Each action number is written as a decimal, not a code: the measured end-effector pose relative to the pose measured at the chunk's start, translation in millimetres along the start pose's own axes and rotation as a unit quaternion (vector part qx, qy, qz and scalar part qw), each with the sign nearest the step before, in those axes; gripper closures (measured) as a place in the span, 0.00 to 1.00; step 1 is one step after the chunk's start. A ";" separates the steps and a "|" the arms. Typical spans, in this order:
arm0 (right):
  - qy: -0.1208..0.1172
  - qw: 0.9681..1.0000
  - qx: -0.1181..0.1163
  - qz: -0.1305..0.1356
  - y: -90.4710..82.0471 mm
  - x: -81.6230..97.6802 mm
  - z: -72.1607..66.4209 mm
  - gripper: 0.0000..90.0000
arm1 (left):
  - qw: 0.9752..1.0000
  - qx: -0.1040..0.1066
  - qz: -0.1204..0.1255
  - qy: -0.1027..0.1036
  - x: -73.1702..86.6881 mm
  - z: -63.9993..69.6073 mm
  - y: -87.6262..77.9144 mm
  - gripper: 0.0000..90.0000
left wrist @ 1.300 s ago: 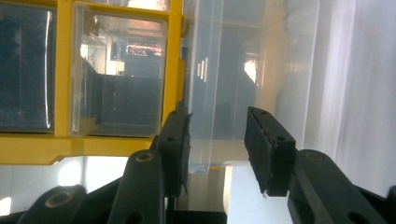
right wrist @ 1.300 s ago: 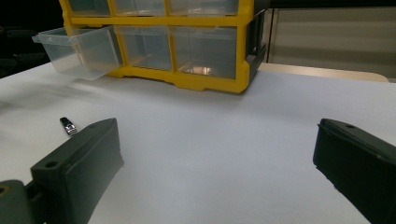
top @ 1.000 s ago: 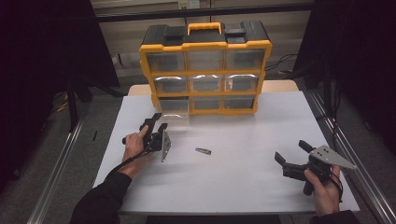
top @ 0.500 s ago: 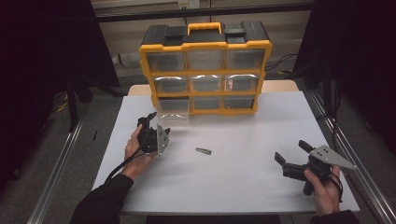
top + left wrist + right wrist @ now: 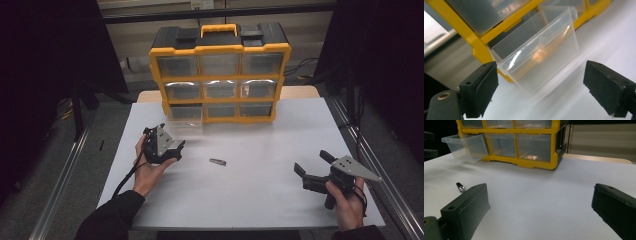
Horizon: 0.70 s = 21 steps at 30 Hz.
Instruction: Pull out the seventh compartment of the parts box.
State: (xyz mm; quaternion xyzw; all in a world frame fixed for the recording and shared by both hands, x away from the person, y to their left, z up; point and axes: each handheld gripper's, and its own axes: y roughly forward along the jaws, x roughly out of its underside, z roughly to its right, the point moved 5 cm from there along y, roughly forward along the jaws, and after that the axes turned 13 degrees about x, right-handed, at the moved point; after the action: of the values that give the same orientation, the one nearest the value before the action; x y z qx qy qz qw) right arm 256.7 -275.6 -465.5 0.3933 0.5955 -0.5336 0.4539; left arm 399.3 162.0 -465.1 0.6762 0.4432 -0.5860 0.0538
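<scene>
A yellow and black organiser [image 5: 220, 75] with clear drawers stands at the back of the white table [image 5: 260, 200]. Its bottom-left drawer [image 5: 186, 116] is pulled out. In the left gripper view this clear drawer [image 5: 541, 50] lies just ahead of my left gripper [image 5: 541, 75]. The jaws have just been opening and stand wide, with nothing pressed between them. From above, my left gripper [image 5: 165, 136] sits in a hand just in front of the drawer. A small metal piece [image 5: 217, 161] lies mid-table. My right gripper [image 5: 312, 162] rests open at the front right, its jaws bare [image 5: 540, 188].
The small metal piece [image 5: 461, 187] lies left of the right gripper's jaws, and the organiser [image 5: 534, 162] stands beyond them. Metal rails [image 5: 65, 175] run along both sides of the table, over a dark floor. A cable trails from the left gripper along the forearm.
The left gripper's jaws have spread wider and the hand has shifted slightly in front of the pulled-out drawer. The right gripper and the metal piece have not moved.
</scene>
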 end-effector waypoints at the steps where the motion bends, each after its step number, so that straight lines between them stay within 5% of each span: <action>1: 0.000 1.000 0.000 0.000 0.1 0.0 0.0 0.01 | 1.000 0.007 0.009 -0.018 0.4 -0.1 -0.7 0.14; 4: -0.001 1.000 -0.001 -0.001 0.0 0.0 -0.2 0.01 | 0.997 0.027 0.017 -0.074 0.9 -1.7 -3.3 0.10; 6: -0.001 1.000 -0.001 -0.001 0.0 0.0 -0.2 0.01 | 0.995 0.040 0.027 -0.092 0.6 -2.3 -4.6 0.10; 10: 0.000 1.000 0.000 -0.003 0.1 0.3 -0.3 0.01 | 0.985 0.062 0.061 -0.146 1.6 -2.3 -7.3 0.08; 16: -0.001 1.000 0.000 -0.002 0.3 0.3 -0.4 0.01 | 0.982 0.075 0.069 -0.157 2.9 0.1 -13.4 0.06; 21: -0.001 1.000 -0.001 -0.003 0.3 0.3 -0.4 0.01 | 0.983 0.079 0.076 -0.149 3.1 5.2 -24.6 0.05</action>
State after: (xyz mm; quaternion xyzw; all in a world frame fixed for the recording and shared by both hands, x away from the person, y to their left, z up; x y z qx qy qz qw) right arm 256.8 -275.1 -465.9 0.3906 0.5963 -0.5350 0.4534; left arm 378.9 175.4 -458.3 0.6152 0.3296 -0.7076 0.1100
